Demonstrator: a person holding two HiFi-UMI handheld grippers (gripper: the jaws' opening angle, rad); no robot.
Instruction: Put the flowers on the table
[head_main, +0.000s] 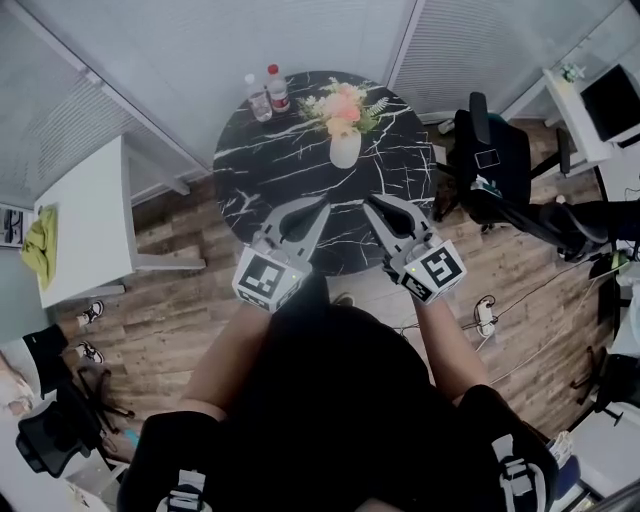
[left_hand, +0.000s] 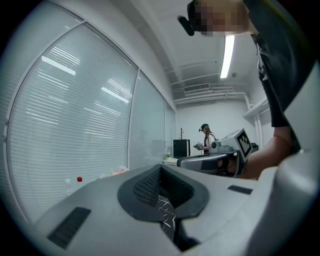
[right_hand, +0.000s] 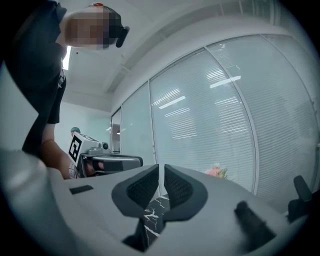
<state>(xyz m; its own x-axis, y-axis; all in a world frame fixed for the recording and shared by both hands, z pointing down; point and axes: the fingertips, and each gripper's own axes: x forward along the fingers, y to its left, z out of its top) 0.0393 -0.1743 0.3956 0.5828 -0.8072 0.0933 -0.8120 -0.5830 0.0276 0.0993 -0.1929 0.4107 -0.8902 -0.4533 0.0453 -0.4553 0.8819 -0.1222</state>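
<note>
Pink and peach flowers (head_main: 342, 106) stand in a white vase (head_main: 345, 150) at the back of a round black marble table (head_main: 260, 170). Both grippers hover side by side over the table's near edge, well short of the vase. My left gripper (head_main: 322, 204) is shut and holds nothing; its pads (left_hand: 150, 186) meet. My right gripper (head_main: 368, 203) is shut to a thin slit, with only the marble showing between its pads (right_hand: 178, 187). The right gripper view catches the flowers (right_hand: 216, 171) ahead to the right. In the left gripper view the flowers (left_hand: 119, 171) are a faint pink patch.
Two water bottles (head_main: 268, 93) stand left of the vase. A white desk (head_main: 90, 220) with a yellow-green cloth (head_main: 40, 247) is at the left. A black office chair (head_main: 492, 160) stands right of the table. A power strip (head_main: 483, 318) lies on the wooden floor. Glass walls with blinds stand behind the table.
</note>
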